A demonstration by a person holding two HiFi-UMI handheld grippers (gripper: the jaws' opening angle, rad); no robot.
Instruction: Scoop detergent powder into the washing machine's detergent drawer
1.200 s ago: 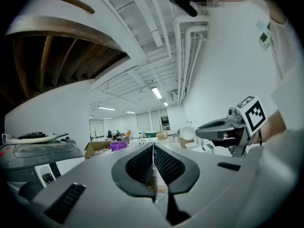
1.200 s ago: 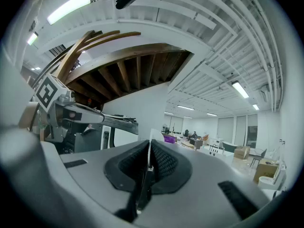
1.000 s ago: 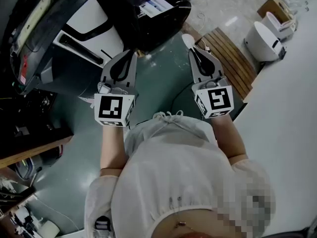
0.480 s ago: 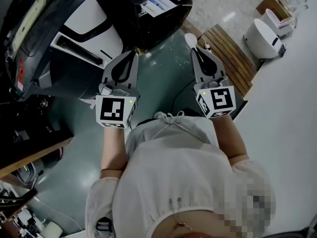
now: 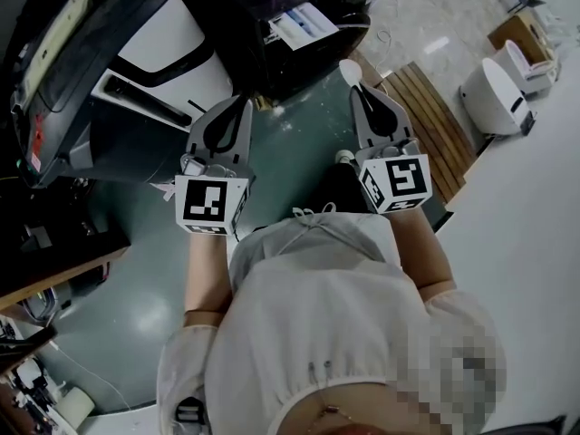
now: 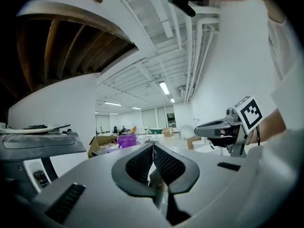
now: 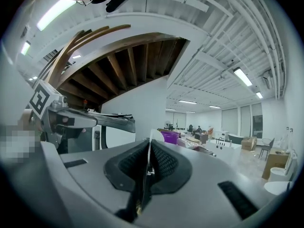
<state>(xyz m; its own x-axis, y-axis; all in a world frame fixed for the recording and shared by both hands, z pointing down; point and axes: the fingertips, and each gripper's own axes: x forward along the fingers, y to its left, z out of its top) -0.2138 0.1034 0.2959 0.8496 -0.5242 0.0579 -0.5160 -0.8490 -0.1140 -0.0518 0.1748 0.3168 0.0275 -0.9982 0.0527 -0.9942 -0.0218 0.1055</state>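
Gripper views: fisheye bending, black vignetted corners, daylight-bright from long white ceiling strip lights [image 7: 242, 76]; near foreground soft. Head view: dimmer, shadowed left.

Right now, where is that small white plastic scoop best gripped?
Grip the white plastic scoop by its thin handle, coming from the end opposite the bowl; the right gripper is shut on it, leaving the round bowl free beyond the tips.

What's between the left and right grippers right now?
Just bare green floor between the left gripper and the right gripper; the head view shows it.
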